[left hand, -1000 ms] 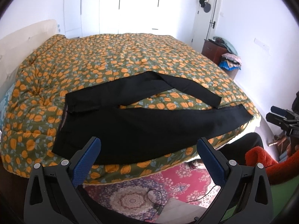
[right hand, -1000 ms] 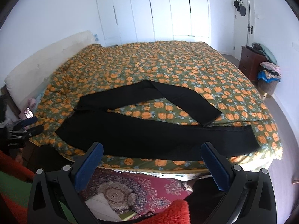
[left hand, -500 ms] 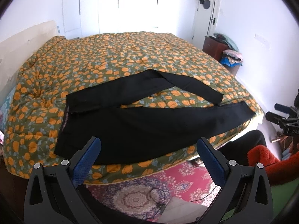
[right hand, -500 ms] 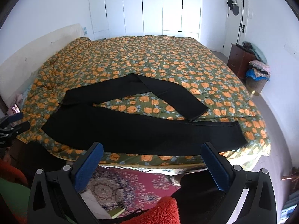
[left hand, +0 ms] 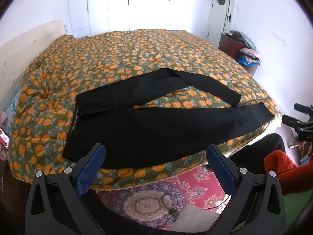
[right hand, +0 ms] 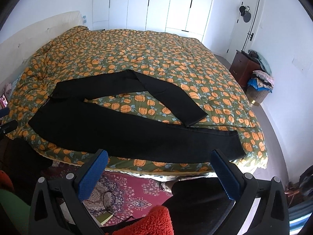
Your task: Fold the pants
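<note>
Nearest each camera, both tools hang in the air short of the bed, gripping nothing. On the left tool (left hand: 155,161) the blue-padded fingers (left hand: 91,168) stand spread wide apart, and the right tool (right hand: 159,165) is spread just as wide, its pads (right hand: 225,176) bare. Neither touches the cloth.

Below them lies a red and purple patterned rug (left hand: 156,195), with a thin dark cable (right hand: 109,199) looped on it. An orange fleece sleeve (right hand: 150,221) shows at the lower edge of the right view and at the right of the left view.

Beyond the rug stands the bed, covered by a green quilt (right hand: 137,49) printed with orange flowers. The black pants (left hand: 156,129) lie flat on the quilt along its near edge, waistband (left hand: 73,123) toward the left and legs running to the right. The near leg lies straight along the bed's edge, its cuff (right hand: 237,145) close to the right corner. The far leg (right hand: 166,94) angles away from it, bends partway, and comes back so that its cuff ends just beside the near leg, leaving a wedge of quilt showing between the two.

Farther off, a cream headboard (right hand: 35,31) runs along the left, white wardrobe doors (right hand: 156,5) fill the back wall, and a dark wooden cabinet (right hand: 244,66) with piled clothes stands by the door (left hand: 221,15) on the right.
</note>
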The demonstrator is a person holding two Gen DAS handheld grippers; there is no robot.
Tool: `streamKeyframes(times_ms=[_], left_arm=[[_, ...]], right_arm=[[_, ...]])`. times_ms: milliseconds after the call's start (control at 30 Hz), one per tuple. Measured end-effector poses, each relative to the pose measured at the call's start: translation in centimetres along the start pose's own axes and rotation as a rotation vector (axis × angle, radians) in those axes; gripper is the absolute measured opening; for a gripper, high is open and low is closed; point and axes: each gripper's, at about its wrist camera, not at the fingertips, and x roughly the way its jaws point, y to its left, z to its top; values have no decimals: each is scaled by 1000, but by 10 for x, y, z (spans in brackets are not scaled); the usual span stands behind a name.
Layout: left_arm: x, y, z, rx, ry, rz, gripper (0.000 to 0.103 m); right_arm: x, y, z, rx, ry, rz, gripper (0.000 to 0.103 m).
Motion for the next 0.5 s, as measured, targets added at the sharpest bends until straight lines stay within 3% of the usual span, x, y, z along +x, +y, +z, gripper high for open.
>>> streamKeyframes(times_ms=[200,500], left_arm=[[3,-2,1,7,8,-4,102],[5,-2,2,11,19,2,102]], right_arm=[[2,4,0,-4,10,14,103],[3,15,5,-84,3,-60,103]])
